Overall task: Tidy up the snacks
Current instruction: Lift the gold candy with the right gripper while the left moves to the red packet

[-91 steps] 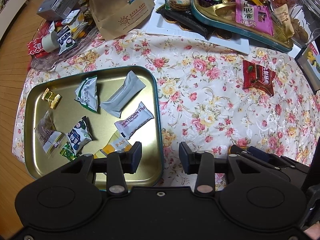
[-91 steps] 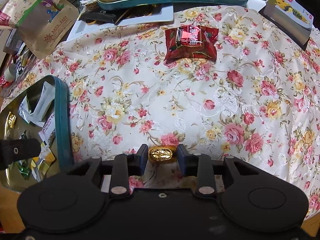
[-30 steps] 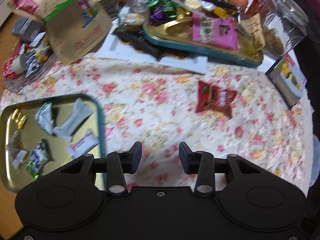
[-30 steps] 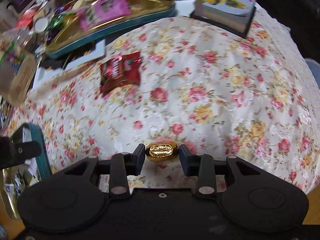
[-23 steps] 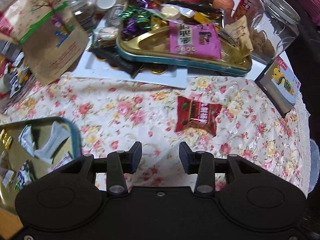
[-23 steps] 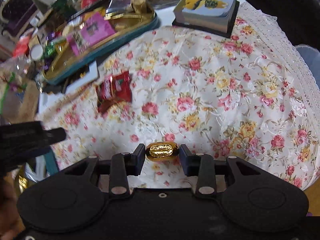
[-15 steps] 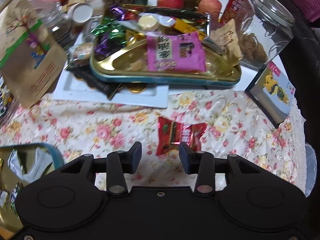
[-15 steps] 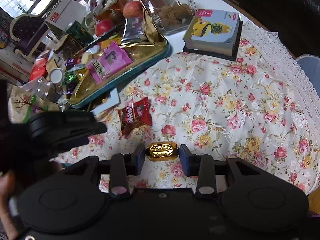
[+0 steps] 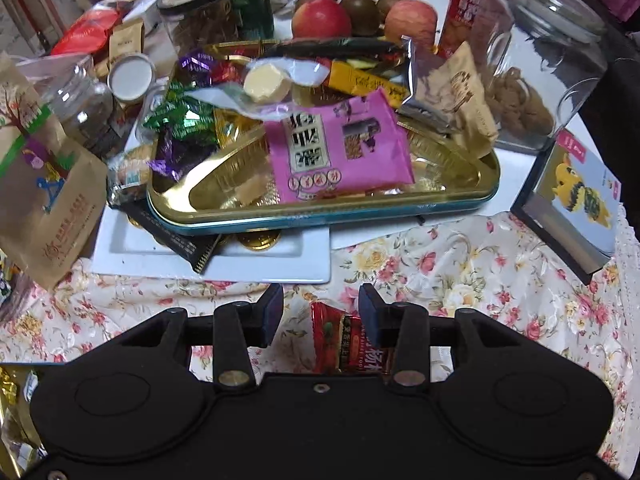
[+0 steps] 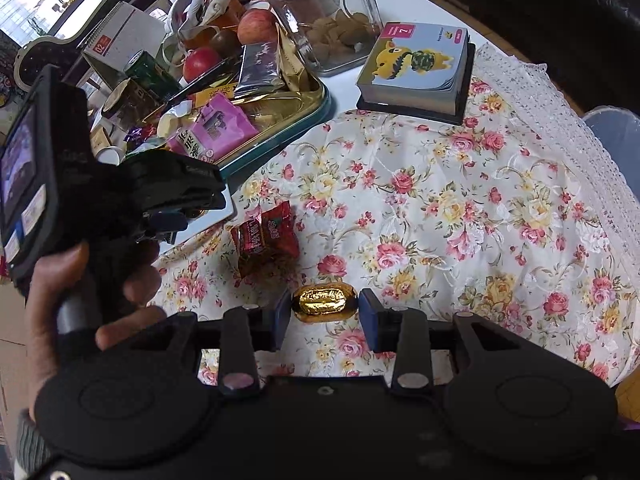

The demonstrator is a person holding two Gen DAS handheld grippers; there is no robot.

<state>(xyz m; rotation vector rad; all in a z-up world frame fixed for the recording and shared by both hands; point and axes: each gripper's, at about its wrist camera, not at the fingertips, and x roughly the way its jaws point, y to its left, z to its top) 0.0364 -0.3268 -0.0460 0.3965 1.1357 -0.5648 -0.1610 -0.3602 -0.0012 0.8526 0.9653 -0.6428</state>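
My left gripper (image 9: 320,310) is open, hovering over a red snack packet (image 9: 346,340) that lies on the floral cloth between and below its fingers. The same packet shows in the right wrist view (image 10: 266,236), just right of the left gripper's fingers (image 10: 168,220). My right gripper (image 10: 322,316) is shut on a gold foil candy (image 10: 324,304), held above the cloth. A corner of the gold tin tray with sorted snacks (image 9: 8,396) shows at the far left.
A gold tray with a teal rim (image 9: 320,216) piled with snacks sits on a white plate (image 9: 224,260) just beyond. A brown paper bag (image 9: 44,192), a glass cookie jar (image 9: 536,60), a boxed book (image 9: 576,200), apples and cans crowd the back.
My left gripper has swung right from the tin tray and come down over the red packet. My right gripper has lifted and pulled back, still holding the gold candy.
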